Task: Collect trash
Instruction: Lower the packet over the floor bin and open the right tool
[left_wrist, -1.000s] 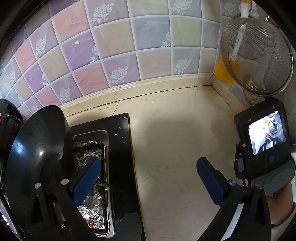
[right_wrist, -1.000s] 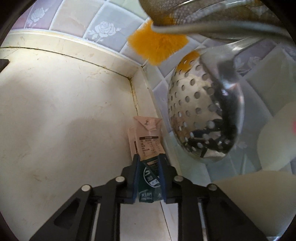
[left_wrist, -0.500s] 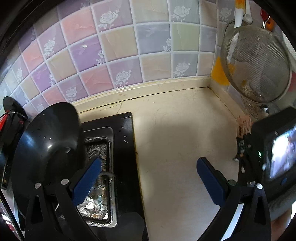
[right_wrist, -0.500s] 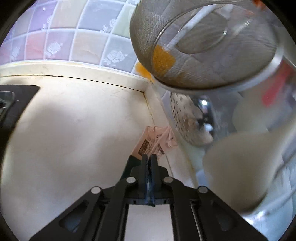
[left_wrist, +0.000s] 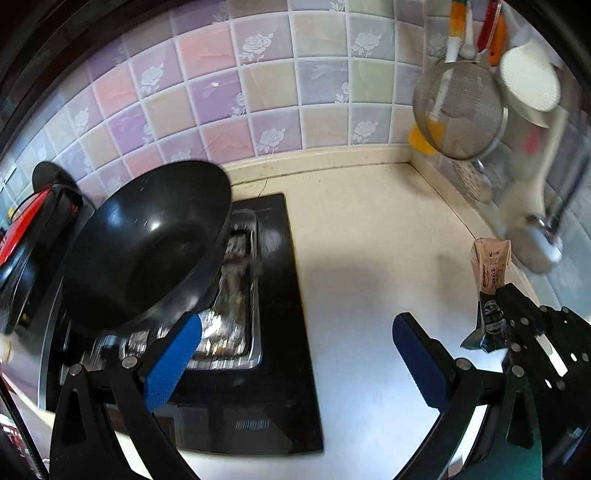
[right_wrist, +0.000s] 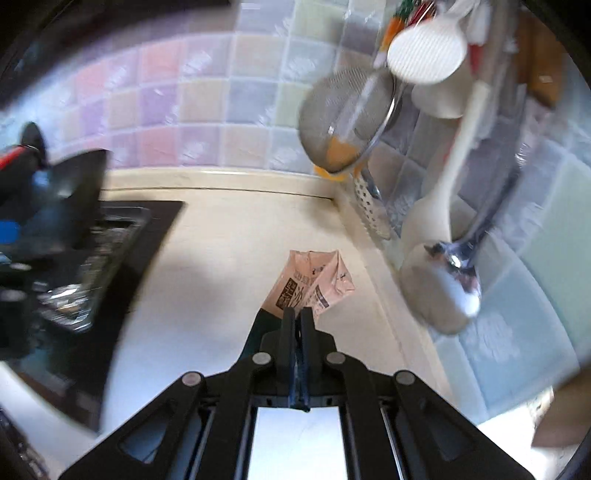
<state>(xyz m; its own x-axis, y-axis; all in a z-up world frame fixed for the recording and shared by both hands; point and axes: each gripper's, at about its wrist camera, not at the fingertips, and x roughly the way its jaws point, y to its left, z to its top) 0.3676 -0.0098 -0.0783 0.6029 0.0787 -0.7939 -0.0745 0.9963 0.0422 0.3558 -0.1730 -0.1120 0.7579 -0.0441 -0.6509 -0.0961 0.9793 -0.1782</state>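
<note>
A flattened pink and dark green drink carton (right_wrist: 308, 282) is pinched in my right gripper (right_wrist: 298, 314), whose jaws are shut on its lower end. The carton hangs above the cream counter (right_wrist: 221, 280). In the left wrist view the same carton (left_wrist: 491, 280) shows at the right, held by the right gripper (left_wrist: 508, 295). My left gripper (left_wrist: 295, 354) is open and empty, its blue pads (left_wrist: 173, 358) spread wide over the edge of the black stove (left_wrist: 280, 332) and the counter.
A black wok (left_wrist: 147, 251) sits on the stove at the left, over a foil-lined tray (left_wrist: 229, 302). A mesh strainer (left_wrist: 458, 110), white ladles (right_wrist: 439, 229) and a metal spoon (right_wrist: 465, 269) hang on the right wall. Tiled wall (left_wrist: 258, 92) behind.
My right gripper has lifted the carton off the counter corner and pulled back from the wall. The left gripper has drawn back and up; wok and stove now show more fully.
</note>
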